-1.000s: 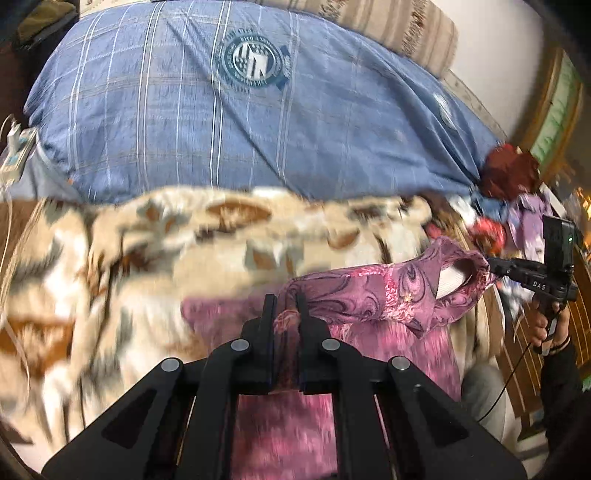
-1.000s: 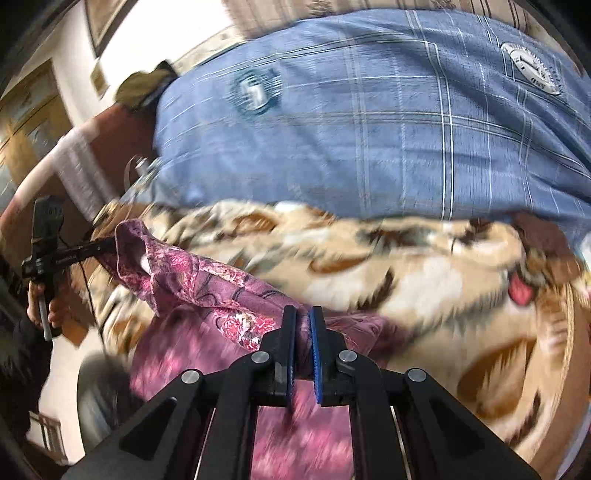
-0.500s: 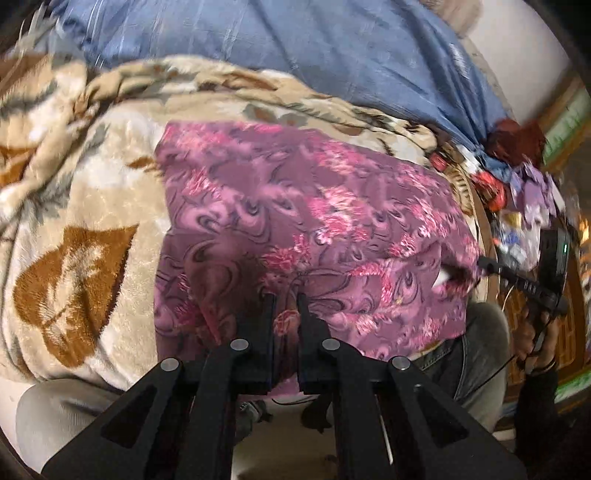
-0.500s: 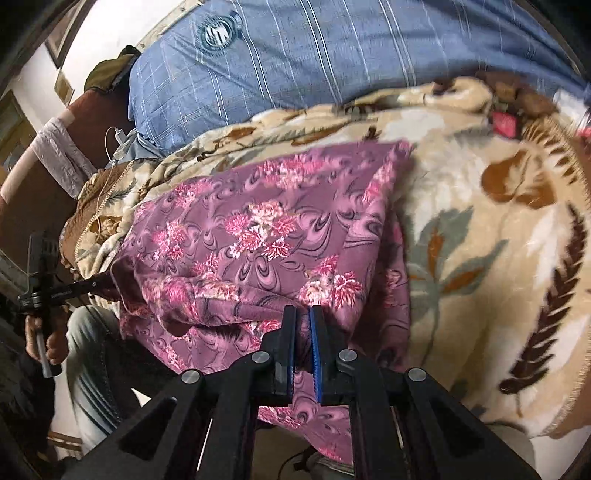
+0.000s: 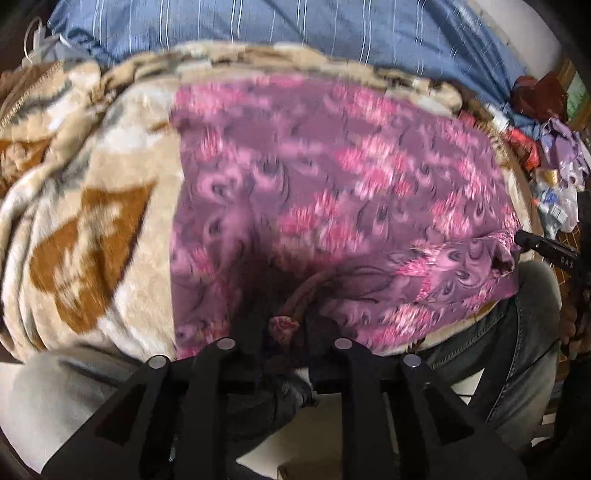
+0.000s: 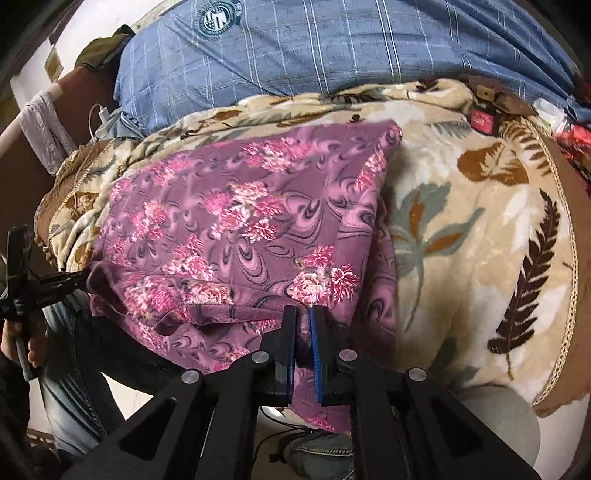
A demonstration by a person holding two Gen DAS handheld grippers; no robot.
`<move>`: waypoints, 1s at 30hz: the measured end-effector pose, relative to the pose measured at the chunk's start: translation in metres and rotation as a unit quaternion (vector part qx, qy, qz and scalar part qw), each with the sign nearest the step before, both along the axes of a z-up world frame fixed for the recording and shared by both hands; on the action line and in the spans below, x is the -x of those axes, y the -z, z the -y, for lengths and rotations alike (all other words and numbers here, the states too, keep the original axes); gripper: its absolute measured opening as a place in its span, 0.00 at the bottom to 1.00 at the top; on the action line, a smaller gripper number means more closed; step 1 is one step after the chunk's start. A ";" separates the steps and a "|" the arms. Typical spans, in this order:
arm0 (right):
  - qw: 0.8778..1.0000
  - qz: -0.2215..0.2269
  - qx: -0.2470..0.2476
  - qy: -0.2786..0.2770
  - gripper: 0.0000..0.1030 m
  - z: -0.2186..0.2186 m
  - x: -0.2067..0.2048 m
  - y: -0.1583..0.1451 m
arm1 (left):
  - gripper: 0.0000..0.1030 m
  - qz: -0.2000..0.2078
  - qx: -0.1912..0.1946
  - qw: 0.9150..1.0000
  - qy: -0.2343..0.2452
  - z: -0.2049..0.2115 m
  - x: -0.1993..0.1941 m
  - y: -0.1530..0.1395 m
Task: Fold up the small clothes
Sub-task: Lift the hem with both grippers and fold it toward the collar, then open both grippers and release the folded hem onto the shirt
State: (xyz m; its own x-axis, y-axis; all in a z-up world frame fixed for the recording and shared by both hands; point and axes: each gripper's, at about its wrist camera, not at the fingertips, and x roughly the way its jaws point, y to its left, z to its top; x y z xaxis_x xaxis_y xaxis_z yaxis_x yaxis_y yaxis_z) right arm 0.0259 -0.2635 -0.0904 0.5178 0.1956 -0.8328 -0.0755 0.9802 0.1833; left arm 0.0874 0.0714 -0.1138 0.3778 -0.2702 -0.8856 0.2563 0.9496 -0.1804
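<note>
A purple garment with pink flowers (image 5: pixel 332 184) (image 6: pixel 229 221) lies spread flat on a beige leaf-patterned blanket (image 5: pixel 92 221) (image 6: pixel 461 240), its near edge hanging over the bed's front. At the near left corner my left gripper (image 5: pixel 283 314) has its jaws opening, and a bunched bit of the hem sits loosely between them. My right gripper (image 6: pixel 303 312) is shut on the near right edge of the cloth, pinched between its blue pads. Each gripper shows at the side of the other's view: the right gripper (image 5: pixel 546 251) and the left gripper (image 6: pixel 55 280).
Blue plaid bedding (image 5: pixel 295 22) (image 6: pixel 332 48) lies behind the blanket. A pile of loose clothes and packets (image 5: pixel 554 147) sits at the far right. The person's jeans-clad legs (image 5: pixel 517 350) (image 6: pixel 74 369) are under the garment's near edge. A red label (image 6: pixel 484 120) is on the blanket.
Both grippers came down toward the bed's front. The garment went from hanging stretched between them to lying flat on the blanket. The left jaws have parted.
</note>
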 end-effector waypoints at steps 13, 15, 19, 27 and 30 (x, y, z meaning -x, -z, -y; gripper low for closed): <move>0.990 -0.011 -0.121 0.072 0.59 0.027 0.021 -0.007 | 0.56 -0.039 0.129 0.986 -0.099 -0.030 0.020 -0.013; 0.988 -0.025 -0.120 0.099 0.59 0.029 0.015 0.005 | 0.56 -0.056 0.124 0.984 -0.116 -0.026 0.014 -0.004; 0.985 -0.035 -0.118 0.124 0.56 0.031 0.007 0.017 | 0.56 -0.079 0.137 0.977 -0.146 -0.029 0.006 0.012; 0.989 -0.056 -0.055 0.126 0.08 0.012 -0.005 0.036 | 0.04 -0.069 0.115 0.971 -0.198 -0.038 -0.002 0.022; 0.990 -0.039 -0.055 0.120 0.06 0.015 0.004 0.024 | 0.01 -0.036 0.114 0.973 -0.198 -0.045 0.008 0.007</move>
